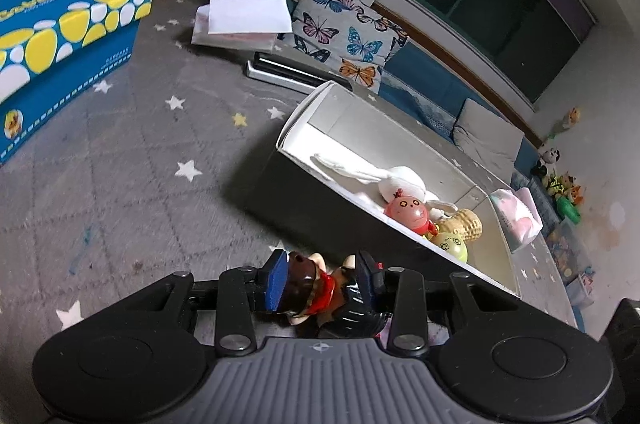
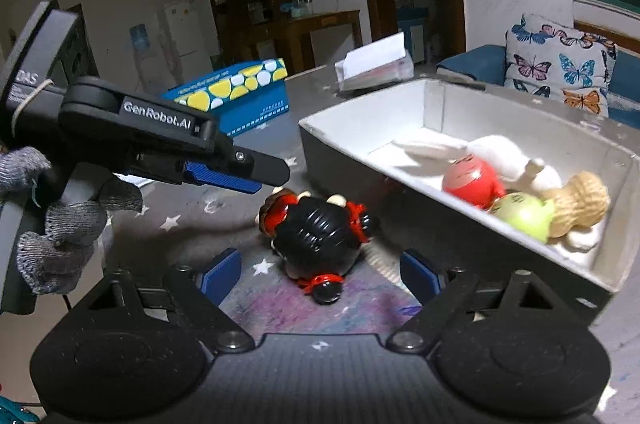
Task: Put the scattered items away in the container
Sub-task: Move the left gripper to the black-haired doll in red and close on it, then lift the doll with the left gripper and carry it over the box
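My left fingers (image 1: 276,284) are clenched on the doll (image 1: 316,290) lying on the counter (image 1: 140,183) just beside the box (image 2: 344,151), while my right fingers (image 2: 222,274) are spread wide, the doll lying between and just beyond them.

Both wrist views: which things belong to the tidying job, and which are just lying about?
Belongs to the job:
- black and red toy figure, between the left hand-held gripper fingers
- open grey box
- toys already inside: white plush, red ball figure, green ball, peanut toy

Lying about:
- blue and yellow carton
- butterfly cushion
- white paper
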Available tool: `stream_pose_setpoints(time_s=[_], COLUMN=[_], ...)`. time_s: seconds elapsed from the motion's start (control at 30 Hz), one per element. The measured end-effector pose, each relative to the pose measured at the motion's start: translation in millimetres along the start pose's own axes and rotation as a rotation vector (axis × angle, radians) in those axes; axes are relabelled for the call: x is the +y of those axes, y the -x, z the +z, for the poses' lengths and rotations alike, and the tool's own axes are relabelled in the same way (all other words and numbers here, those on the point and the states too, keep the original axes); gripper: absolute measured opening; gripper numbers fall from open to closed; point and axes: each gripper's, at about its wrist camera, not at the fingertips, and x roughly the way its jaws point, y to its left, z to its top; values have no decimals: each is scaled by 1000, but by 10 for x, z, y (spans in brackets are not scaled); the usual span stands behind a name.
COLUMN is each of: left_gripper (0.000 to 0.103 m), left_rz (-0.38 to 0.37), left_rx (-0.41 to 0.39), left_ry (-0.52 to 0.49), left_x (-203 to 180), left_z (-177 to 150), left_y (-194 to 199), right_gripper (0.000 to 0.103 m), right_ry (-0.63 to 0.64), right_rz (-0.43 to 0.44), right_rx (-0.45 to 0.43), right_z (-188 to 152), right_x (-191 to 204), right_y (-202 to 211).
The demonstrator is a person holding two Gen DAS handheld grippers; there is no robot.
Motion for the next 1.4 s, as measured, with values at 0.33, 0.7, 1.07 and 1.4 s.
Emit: stream_pose_setpoints(time_s=[0.33, 0.7, 1.07, 1.4], left_gripper=[39, 39, 38, 38], left_rz=[-18, -26, -39, -41], left_rx=[28, 53, 66, 98], left_ry=[70, 107, 131, 131], left_x=[165, 239, 258, 158], left_z=[-6, -16, -15, -121], left_y=[-122, -244, -272, -219], right_gripper=[80, 64, 62, 62], right_ry=[-26, -63, -53, -38], right_rz=[-7, -7, 0, 25], right_rx=[58, 71, 72, 93], right_z=[8, 54, 77, 6], right_x=[32, -27, -10, -48], right_y=[-313, -452, -485, -340])
